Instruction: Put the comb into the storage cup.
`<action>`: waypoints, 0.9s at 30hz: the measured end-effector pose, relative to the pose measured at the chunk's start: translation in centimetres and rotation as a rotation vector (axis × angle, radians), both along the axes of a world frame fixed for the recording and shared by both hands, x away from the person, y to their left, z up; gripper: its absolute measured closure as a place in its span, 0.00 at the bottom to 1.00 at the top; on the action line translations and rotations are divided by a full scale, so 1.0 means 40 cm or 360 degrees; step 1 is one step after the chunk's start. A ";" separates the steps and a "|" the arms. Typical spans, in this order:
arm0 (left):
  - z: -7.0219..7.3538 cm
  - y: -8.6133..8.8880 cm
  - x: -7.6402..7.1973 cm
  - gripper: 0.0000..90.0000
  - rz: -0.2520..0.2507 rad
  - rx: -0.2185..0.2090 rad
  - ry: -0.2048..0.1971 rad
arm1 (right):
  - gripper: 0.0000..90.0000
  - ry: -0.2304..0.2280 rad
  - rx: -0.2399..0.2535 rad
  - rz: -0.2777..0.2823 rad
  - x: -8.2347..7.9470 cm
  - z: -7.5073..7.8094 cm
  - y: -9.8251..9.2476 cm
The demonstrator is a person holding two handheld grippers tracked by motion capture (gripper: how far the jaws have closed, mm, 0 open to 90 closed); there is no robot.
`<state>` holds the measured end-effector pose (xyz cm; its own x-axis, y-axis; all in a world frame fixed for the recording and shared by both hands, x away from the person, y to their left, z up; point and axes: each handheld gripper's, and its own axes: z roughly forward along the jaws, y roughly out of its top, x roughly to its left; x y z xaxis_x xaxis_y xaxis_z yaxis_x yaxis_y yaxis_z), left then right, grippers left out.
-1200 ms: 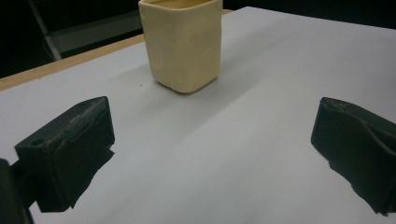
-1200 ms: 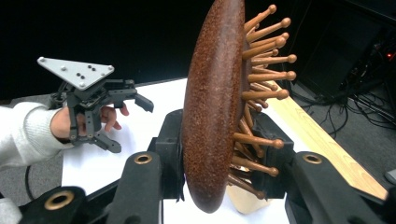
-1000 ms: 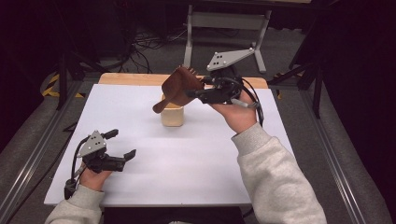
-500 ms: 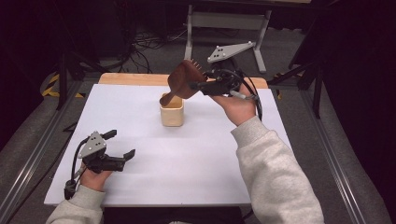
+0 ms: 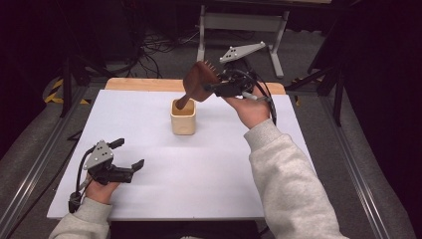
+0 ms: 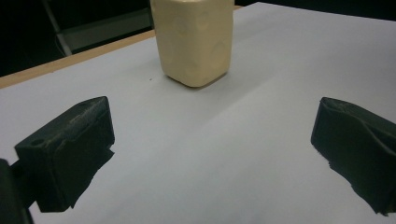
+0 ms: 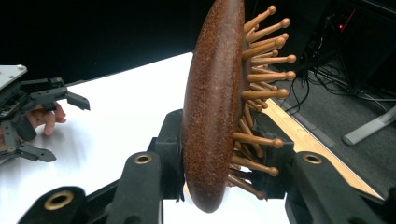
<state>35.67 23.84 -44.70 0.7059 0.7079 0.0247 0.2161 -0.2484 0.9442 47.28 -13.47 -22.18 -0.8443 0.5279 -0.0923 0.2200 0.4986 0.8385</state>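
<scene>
My right gripper (image 5: 213,87) is shut on the head of a brown wooden hairbrush (image 5: 199,82) with peg bristles. The brush tilts, and its handle dips into the cream square cup (image 5: 183,116) at the middle back of the white table (image 5: 199,164). In the right gripper view the brush head (image 7: 212,107) stands edge-on between the jaws, pegs pointing right. My left gripper (image 5: 128,157) rests open near the front left of the table, nothing between its jaws. In the left gripper view the cup (image 6: 194,39) stands ahead, between and beyond the jaws.
A wooden strip (image 5: 144,84) runs along the table's far edge. Behind it are a metal stand (image 5: 239,22) and cables on the floor (image 5: 154,47). Metal rails (image 5: 35,169) flank the table on both sides.
The right gripper has lifted and tipped the brush more upright, bringing its handle down into the cup. The left gripper has stayed still.
</scene>
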 end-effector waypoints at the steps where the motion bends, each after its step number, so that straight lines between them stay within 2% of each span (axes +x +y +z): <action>1: 0.000 0.000 0.000 0.00 0.0002 0.0003 0.0000 | 0.67 0.0000 -0.0004 -0.0007 0.003 -0.002 0.001; 14: 0.001 0.001 0.000 0.00 0.0003 -0.0004 -0.0001 | 0.67 0.0058 -0.0034 -0.0037 0.047 -0.034 0.012; 27: 0.001 0.002 -0.002 0.00 0.0002 -0.0010 0.0000 | 0.67 0.0175 -0.0060 -0.0031 0.097 -0.075 0.031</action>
<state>35.59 23.92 -44.65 0.7050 0.7089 0.0204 0.2164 -0.2424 0.9457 51.17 -12.22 -25.17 -0.8400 0.5423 -0.0196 0.3198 0.5239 0.7895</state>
